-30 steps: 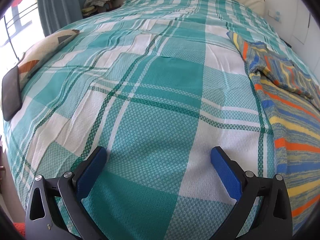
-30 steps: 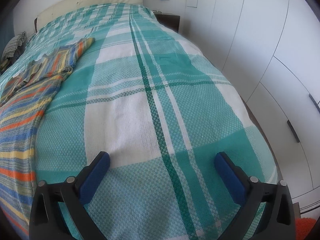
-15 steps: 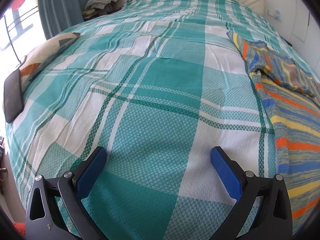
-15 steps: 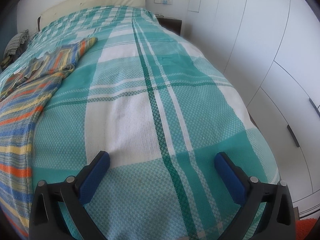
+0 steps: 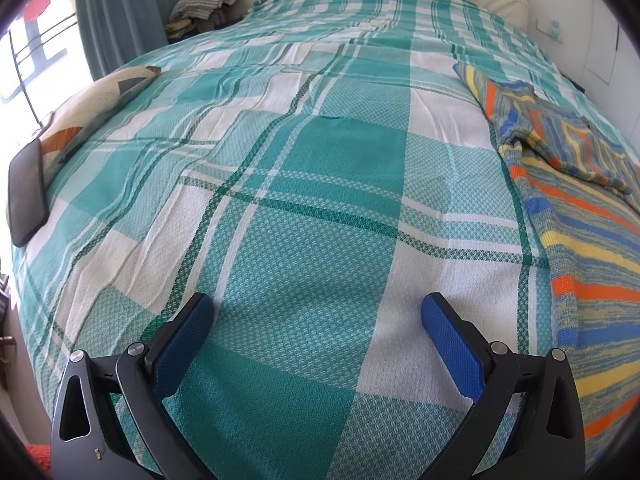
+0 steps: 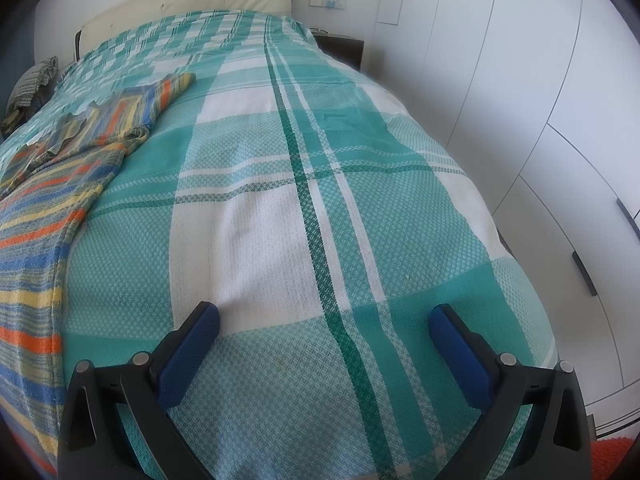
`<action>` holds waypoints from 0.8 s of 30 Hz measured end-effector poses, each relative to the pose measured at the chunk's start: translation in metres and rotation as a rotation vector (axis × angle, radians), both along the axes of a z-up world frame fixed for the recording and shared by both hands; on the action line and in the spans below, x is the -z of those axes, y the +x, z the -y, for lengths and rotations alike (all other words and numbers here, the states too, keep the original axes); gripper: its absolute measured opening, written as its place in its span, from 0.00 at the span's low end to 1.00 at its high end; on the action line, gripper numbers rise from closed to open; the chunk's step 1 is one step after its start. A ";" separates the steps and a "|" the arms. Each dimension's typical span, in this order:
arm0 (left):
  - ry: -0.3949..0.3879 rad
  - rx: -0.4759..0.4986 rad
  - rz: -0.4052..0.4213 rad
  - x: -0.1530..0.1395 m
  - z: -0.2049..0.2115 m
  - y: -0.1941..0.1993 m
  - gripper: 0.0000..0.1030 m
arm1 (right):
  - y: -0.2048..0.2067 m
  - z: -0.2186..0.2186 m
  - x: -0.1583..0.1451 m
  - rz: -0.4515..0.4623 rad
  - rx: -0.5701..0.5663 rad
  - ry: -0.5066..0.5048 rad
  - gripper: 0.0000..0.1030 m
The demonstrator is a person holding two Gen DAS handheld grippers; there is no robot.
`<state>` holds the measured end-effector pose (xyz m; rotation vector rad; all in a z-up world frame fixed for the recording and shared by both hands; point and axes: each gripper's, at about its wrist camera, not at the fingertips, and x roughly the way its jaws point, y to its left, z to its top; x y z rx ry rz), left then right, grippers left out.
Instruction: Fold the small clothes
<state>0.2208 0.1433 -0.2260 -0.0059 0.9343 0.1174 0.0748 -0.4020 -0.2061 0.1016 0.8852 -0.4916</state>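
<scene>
Teal plaid bedspread (image 5: 312,168) holds a striped knit garment (image 5: 580,216); left gripper (image 5: 318,312) and right gripper (image 6: 324,320) hover beside it, fingers spread, empty.

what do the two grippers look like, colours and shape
Both look alike. The left gripper has two black curved arms with triangular cut-outs and round silver screws at the joints. Its fingers are flat blue pads with a fine textured surface. The right gripper has the same black frame, silver screws and blue textured fingers. No cables, markings, hands or sleeves show in either view.
</scene>
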 end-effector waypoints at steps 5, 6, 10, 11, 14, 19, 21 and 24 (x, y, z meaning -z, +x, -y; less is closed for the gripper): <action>0.001 0.000 0.000 0.000 0.000 0.000 1.00 | 0.000 0.000 0.000 0.000 0.000 -0.001 1.00; 0.001 0.000 0.000 0.000 0.000 0.000 1.00 | 0.000 0.000 0.000 0.000 0.000 0.000 1.00; 0.001 0.000 0.001 0.000 0.001 0.000 1.00 | 0.000 0.000 0.000 0.000 0.000 -0.001 1.00; 0.001 0.000 0.001 0.001 0.001 0.000 1.00 | 0.000 0.000 0.000 -0.001 0.000 -0.002 1.00; 0.001 0.000 0.001 0.001 0.001 0.000 1.00 | 0.000 0.000 0.000 -0.001 0.000 -0.003 1.00; 0.002 0.000 0.002 0.001 0.001 -0.001 1.00 | 0.000 0.000 0.000 -0.001 0.001 -0.006 1.00; 0.002 0.000 0.002 0.001 0.001 -0.001 1.00 | 0.001 0.001 0.001 -0.002 0.001 -0.007 1.00; 0.003 -0.001 0.003 0.001 0.001 -0.001 1.00 | 0.002 0.000 0.002 -0.002 0.001 -0.007 1.00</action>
